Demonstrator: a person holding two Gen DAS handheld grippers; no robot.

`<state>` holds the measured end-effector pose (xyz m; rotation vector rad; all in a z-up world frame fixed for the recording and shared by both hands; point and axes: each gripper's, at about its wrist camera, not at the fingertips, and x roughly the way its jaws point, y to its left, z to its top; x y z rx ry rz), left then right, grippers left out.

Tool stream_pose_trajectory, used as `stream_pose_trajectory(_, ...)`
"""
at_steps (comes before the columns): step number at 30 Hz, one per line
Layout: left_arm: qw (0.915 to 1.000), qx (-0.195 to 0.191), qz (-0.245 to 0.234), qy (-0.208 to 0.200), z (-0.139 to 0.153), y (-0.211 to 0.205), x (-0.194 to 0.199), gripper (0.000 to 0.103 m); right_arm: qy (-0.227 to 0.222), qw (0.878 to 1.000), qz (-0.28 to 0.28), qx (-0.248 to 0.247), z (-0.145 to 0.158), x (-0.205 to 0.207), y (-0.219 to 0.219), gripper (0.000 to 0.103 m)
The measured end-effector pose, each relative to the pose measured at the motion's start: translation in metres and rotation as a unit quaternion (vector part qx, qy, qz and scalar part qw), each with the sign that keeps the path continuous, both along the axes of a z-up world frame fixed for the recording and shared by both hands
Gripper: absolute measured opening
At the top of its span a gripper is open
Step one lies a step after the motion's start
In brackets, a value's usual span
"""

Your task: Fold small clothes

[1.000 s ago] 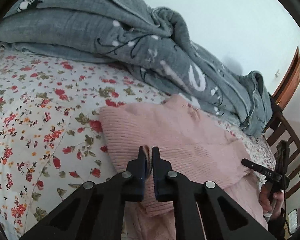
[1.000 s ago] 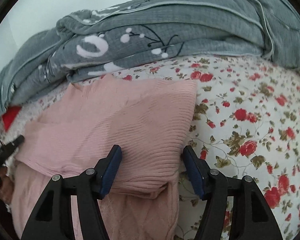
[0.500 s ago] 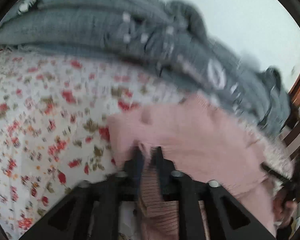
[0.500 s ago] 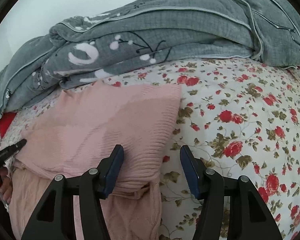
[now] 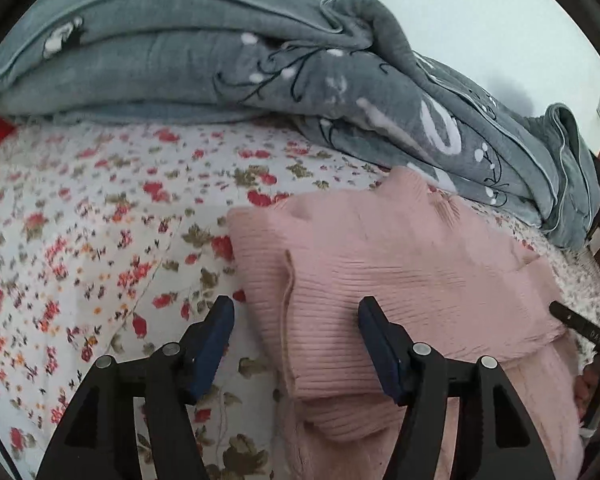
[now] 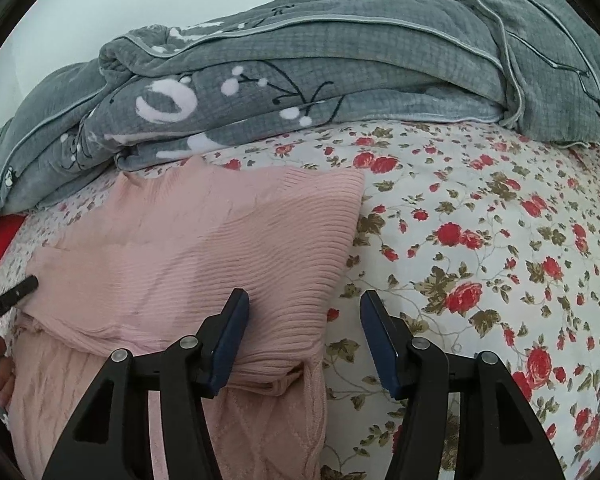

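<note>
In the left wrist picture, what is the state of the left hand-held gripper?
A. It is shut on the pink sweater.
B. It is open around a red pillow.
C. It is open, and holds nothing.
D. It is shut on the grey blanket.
C: the left hand-held gripper has its two blue pads wide apart, one over the floral sheet and one over the pink sweater, and nothing is pinched between them.
</note>
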<state>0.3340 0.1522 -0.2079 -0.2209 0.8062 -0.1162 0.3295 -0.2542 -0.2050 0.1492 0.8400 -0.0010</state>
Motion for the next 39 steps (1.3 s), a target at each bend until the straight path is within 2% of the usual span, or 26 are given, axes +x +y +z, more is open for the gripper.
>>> stream_pose_trajectory(4, 0.9999, 0.002, -0.006, 0.01, -0.004, -0.005, -0.007, 0.071, -0.004, 1.0, -0.005, 0.007, 0.001, -0.003, -0.004, 0.057)
stream_pose_trajectory(8, 0.9993, 0.037, -0.004, -0.001, -0.002, -0.016, -0.02, 0.072, -0.006, 1.0, -0.011, 0.026, 0.002, -0.005, -0.011, 0.054)
stream_pose_trajectory(10, 0.999, 0.044, 0.001, -0.002, -0.002, -0.016, -0.024, 0.072, 0.0, 1.0, -0.004, 0.011, 0.004, -0.007, -0.007, 0.05)
stream_pose_trajectory(12, 0.999, 0.044, 0.011, -0.002, -0.001, -0.014, -0.029, 0.073, 0.0, 1.0, 0.0, -0.03, 0.009, -0.014, 0.002, 0.05)
stream_pose_trajectory(15, 0.9976, 0.062, 0.03, -0.005, 0.0, -0.013, -0.036, 0.077, -0.019, 0.997, 0.005, -0.078, 0.021, -0.042, 0.013, 0.051)
stream_pose_trajectory(20, 0.9962, 0.081, 0.03, 0.007, 0.0, -0.012, -0.055, 0.08, -0.03, 0.988, 0.027, -0.147, 0.029, -0.104, 0.021, 0.053)
stream_pose_trajectory(24, 0.9954, 0.094, 0.015, 0.011, -0.001, -0.012, -0.092, 0.08, -0.031, 0.991, 0.031, -0.13, 0.034, -0.153, 0.014, 0.054)
stream_pose_trajectory(28, 0.9981, 0.057, 0.003, 0.023, 0.0, -0.005, -0.126, 0.078, -0.037, 0.996, 0.043, -0.067, 0.041, -0.202, 0.005, 0.057)
stream_pose_trajectory(29, 0.9989, 0.041, 0.001, 0.024, 0.001, -0.003, -0.135, 0.077, -0.041, 0.996, 0.044, -0.065, 0.042, -0.21, 0.006, 0.057)
stream_pose_trajectory(32, 0.9995, -0.016, -0.007, 0.026, 0.005, 0.004, -0.174, 0.064, -0.045, 0.996, 0.055, -0.059, 0.04, -0.241, 0.01, 0.057)
stream_pose_trajectory(36, 0.9975, -0.058, -0.021, 0.035, 0.003, 0.001, -0.225, 0.064, -0.037, 0.997, 0.066, -0.018, 0.031, -0.273, 0.01, 0.057)
stream_pose_trajectory(39, 0.9973, -0.055, -0.038, 0.029, 0.002, -0.008, -0.258, 0.064, -0.027, 0.997, 0.071, 0.001, 0.02, -0.29, 0.011, 0.057)
